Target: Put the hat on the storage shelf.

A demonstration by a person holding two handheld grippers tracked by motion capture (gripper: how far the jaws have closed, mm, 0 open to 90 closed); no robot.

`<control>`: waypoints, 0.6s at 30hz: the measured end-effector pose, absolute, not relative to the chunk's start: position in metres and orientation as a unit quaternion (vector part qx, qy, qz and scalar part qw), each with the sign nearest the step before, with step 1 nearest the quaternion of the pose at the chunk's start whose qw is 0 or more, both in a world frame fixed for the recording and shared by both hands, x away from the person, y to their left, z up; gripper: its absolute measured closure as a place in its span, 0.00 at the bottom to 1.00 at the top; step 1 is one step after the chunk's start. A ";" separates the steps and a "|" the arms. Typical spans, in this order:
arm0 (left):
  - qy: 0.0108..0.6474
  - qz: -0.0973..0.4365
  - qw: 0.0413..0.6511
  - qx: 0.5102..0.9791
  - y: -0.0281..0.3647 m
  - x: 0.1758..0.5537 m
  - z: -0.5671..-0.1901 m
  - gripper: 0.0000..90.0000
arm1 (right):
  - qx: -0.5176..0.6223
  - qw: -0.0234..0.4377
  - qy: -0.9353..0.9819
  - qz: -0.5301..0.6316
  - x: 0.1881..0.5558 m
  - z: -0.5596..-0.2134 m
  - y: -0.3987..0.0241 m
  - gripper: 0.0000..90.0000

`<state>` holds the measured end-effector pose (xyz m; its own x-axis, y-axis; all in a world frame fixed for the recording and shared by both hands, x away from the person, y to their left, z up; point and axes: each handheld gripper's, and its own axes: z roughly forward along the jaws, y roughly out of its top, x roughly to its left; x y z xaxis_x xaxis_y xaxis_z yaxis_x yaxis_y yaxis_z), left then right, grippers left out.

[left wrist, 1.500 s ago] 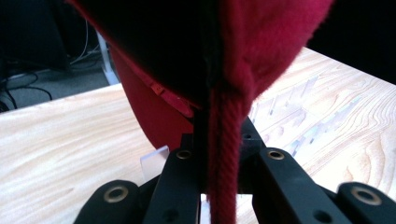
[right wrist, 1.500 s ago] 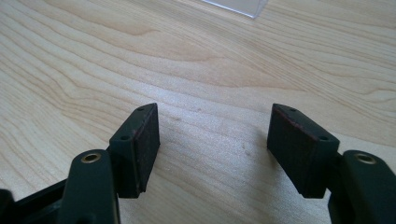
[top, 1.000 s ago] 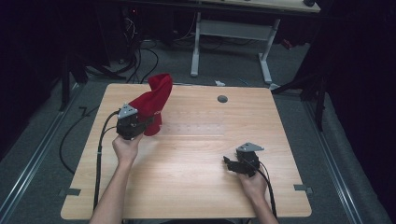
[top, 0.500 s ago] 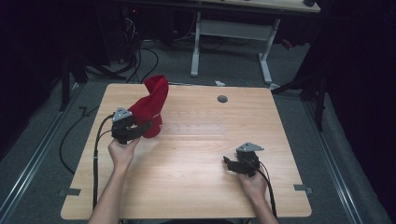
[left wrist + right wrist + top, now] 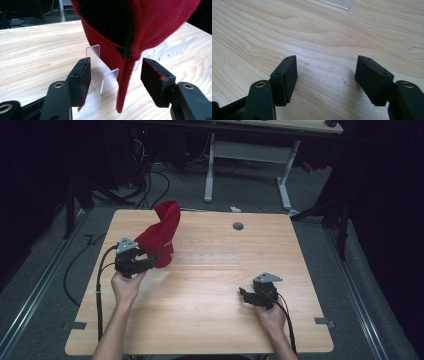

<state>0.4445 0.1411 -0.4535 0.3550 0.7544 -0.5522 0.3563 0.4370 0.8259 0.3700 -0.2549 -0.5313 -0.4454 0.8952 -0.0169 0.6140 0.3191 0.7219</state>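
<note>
High view: the left gripper (image 5: 150, 260) sits against a red cloth (image 5: 161, 232) standing at the wooden table's (image 5: 200, 320) far left; the right gripper (image 5: 246, 295) rests well apart, near right. Left gripper view: jaws wide, the cloth's edge (image 5: 125, 82) hanging between them before a clear stand (image 5: 105, 75). Right gripper view: jaws wide over bare wood.

A laboratory or recording studio. A light wooden table (image 5: 200, 320) stands on grey carpet in a dark, black-curtained room. Beyond the left gripper (image 5: 131, 261) lie loose black cables (image 5: 150, 180) and the white frame of a desk (image 5: 247, 155). Floor rails (image 5: 35, 290) run outboard of each hand-held gripper.
</note>
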 end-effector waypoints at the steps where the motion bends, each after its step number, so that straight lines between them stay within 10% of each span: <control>1: 0.547 0.154 0.647 0.508 0.142 0.444 -0.453 0.46 | 0.482 0.213 0.784 0.330 0.370 -0.531 -0.255 0.38; 18: 0.549 0.159 0.653 0.497 0.153 0.419 -0.446 0.47 | 0.481 0.213 0.784 0.330 0.370 -0.531 -0.255 0.38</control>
<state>0.4188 0.1529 -0.4459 0.3474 0.7531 -0.5587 0.3370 0.4557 0.8239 0.3700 -0.2550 -0.5313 -0.4458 0.8949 -0.0175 0.6135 0.3197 0.7220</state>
